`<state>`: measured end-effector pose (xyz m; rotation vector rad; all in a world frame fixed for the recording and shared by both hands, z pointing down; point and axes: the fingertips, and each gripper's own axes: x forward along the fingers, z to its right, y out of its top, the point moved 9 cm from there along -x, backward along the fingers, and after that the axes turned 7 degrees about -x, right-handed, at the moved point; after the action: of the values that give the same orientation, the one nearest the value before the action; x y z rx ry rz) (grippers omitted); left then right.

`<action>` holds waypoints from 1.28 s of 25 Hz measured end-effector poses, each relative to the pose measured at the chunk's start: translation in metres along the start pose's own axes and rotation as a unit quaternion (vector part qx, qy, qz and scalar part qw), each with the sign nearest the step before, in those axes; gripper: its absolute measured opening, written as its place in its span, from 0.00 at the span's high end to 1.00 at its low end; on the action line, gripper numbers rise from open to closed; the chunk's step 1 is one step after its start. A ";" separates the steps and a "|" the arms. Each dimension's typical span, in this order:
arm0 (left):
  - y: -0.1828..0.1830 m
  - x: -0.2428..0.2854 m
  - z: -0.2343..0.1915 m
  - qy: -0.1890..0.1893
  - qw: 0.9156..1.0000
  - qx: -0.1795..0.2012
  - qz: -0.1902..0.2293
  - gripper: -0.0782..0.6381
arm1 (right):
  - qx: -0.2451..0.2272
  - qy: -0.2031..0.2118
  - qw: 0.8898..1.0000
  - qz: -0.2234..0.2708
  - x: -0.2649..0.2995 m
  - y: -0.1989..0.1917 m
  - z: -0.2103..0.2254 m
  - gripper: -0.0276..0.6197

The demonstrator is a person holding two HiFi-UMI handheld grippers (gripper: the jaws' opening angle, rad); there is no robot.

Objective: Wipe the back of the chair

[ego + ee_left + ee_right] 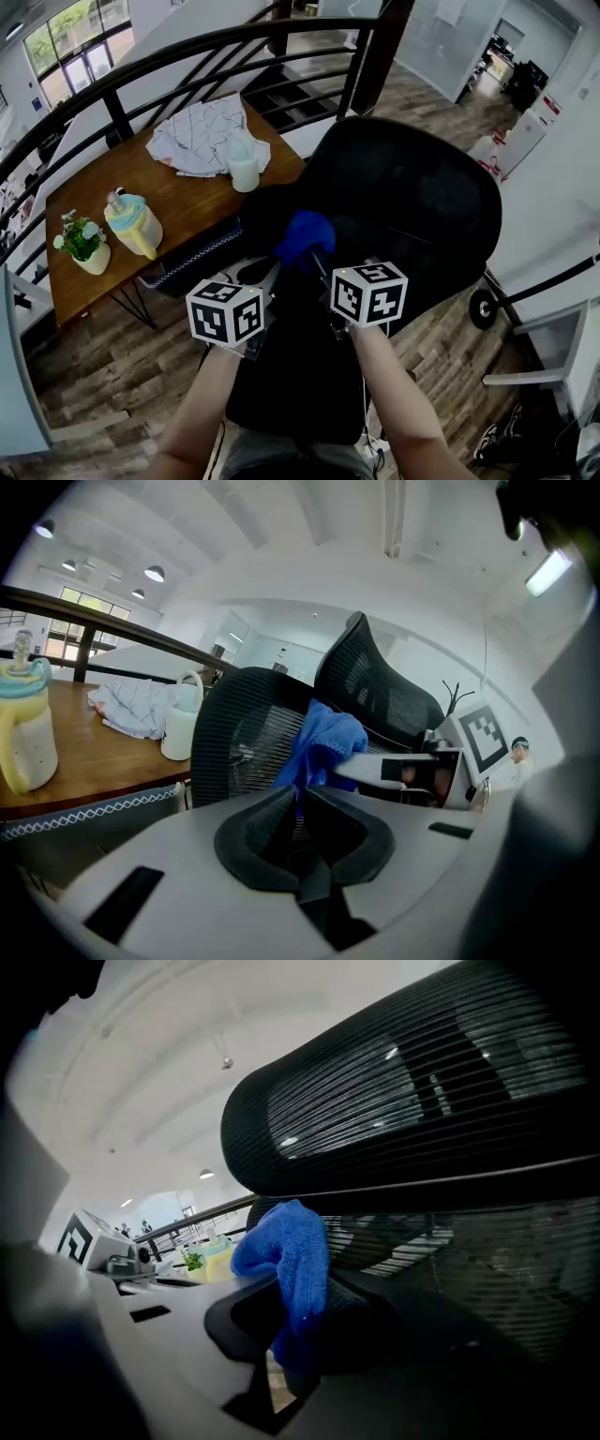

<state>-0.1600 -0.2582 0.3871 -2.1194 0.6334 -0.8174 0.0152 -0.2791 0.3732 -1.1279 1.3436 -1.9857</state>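
The black mesh office chair (pixel 412 206) fills the middle of the head view, its back towards me. A blue cloth (pixel 305 234) rests against the chair's left side, with my right gripper (pixel 317 258) shut on it. The right gripper view has the cloth (pixel 291 1260) bunched between the jaws of that gripper (pixel 295 1335), under the curved mesh back (pixel 412 1101). Just left of the cloth, my left gripper (pixel 265 274) has its jaws together and appears to hold nothing. In the left gripper view the cloth (pixel 323 747) hangs just beyond this gripper (pixel 298 803), in front of the mesh (pixel 244 733).
A wooden table (pixel 122 178) stands to the left, holding a yellow bottle (pixel 131 225), a small potted plant (pixel 82 242), a white jug (pixel 244 164) and a crumpled white cloth (pixel 202 136). A black railing (pixel 187 47) curves behind it. Wood floor lies below.
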 end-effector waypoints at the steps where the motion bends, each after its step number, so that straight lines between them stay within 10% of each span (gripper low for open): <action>1: -0.001 0.003 0.004 -0.003 1.000 0.002 -0.004 0.84 | 0.002 -0.005 1.000 0.000 -0.004 -0.001 0.004 0.81; 32: -0.057 0.104 0.162 -0.130 0.984 0.068 -0.102 0.84 | 0.084 -0.172 0.981 0.039 -0.187 -0.063 0.147 0.81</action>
<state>0.0369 -0.2161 0.3868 -2.1402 0.2205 -0.6554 0.2434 -0.1877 0.3893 -1.2488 1.0055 -1.7148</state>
